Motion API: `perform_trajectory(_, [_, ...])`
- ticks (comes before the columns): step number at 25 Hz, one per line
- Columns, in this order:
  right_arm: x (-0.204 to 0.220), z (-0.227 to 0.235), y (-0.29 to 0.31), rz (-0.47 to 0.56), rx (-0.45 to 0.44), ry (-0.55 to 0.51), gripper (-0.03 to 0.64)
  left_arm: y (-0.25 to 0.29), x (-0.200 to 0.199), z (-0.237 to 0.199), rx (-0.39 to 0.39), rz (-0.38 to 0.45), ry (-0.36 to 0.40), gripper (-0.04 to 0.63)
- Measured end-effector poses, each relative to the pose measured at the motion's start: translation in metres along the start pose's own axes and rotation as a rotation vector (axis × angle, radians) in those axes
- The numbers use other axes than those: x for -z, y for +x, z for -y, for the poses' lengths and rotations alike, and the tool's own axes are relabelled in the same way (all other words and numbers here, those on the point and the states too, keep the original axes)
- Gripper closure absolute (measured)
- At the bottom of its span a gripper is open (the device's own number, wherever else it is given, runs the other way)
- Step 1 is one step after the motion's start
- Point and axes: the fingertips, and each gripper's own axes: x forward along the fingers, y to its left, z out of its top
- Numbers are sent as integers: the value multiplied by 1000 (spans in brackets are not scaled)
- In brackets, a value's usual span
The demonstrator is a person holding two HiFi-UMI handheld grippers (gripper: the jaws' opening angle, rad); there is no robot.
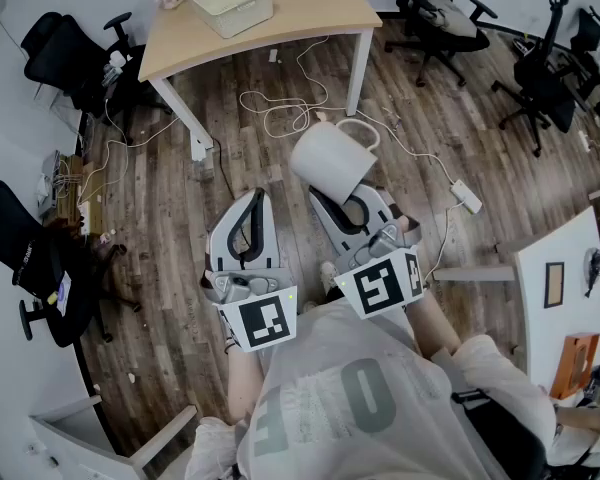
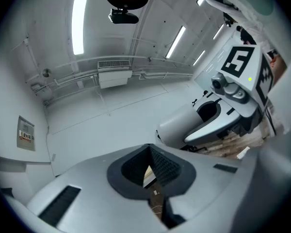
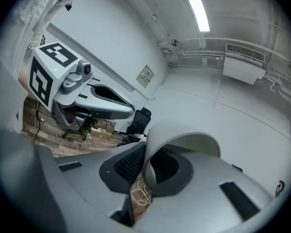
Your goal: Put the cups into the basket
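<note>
Right hand-held gripper (image 1: pixel 345 203): grasping cup (image 1: pixel 328 158) wall.
Left hand-held gripper (image 1: pixel 250 218): clenched, empty.
Carry: steady grip toward basket (image 1: pixel 230 4), eleven o'clock on desk (image 1: pixel 315 8).

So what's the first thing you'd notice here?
The big white cup, tipped sideways, pinched by its rim in the right gripper above the wooden floor. Next, the white basket far off on the table. The left gripper holds nothing.
</note>
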Motion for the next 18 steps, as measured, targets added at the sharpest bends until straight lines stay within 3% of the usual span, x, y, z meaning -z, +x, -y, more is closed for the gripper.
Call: perform_trajectory(18, [41,61,42,19,-26,28,589,67,26,-6,-35,-57,3,589])
